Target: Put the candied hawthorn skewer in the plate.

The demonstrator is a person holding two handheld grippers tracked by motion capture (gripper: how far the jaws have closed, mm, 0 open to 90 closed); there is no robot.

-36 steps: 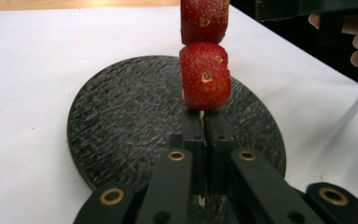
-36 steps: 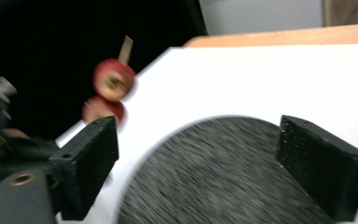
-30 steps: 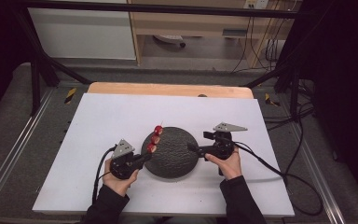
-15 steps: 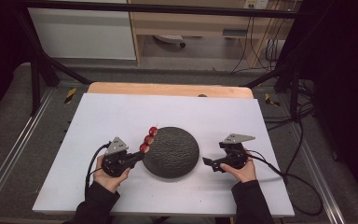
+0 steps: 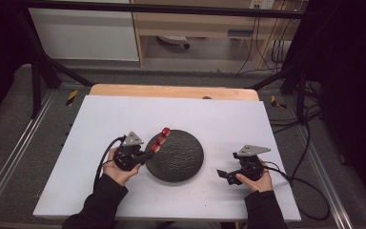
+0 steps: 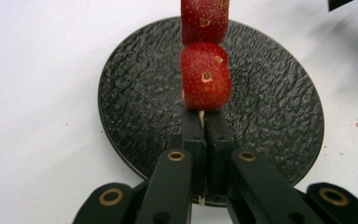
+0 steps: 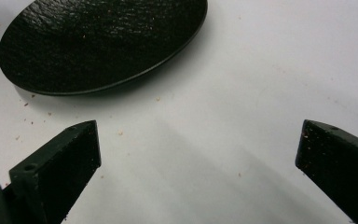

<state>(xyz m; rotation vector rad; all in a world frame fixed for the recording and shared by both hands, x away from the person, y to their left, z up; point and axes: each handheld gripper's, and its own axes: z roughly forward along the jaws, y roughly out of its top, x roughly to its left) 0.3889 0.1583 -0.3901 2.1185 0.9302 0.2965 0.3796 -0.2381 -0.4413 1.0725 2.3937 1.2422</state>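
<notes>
Left claw (image 5: 148,153) is clamped on the strawberry skewer (image 6: 204,56), fruit over the black plate (image 5: 181,160) edge. Right claw (image 5: 225,174) gapes wide, empty, on the table (image 5: 219,129). Stick grip looks thin, maybe: fruit could swing & drop off-plate

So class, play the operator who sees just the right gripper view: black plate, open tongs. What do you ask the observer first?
Operator: Is the other tool holding anything?
Observer: Yes, the left tongs are shut on a skewer of strawberries.
Operator: Where is it?
Observer: Over the black plate, at its left edge.
Operator: And my hand?
Observer: The right tongs sit right of the plate, on the white table.
</notes>
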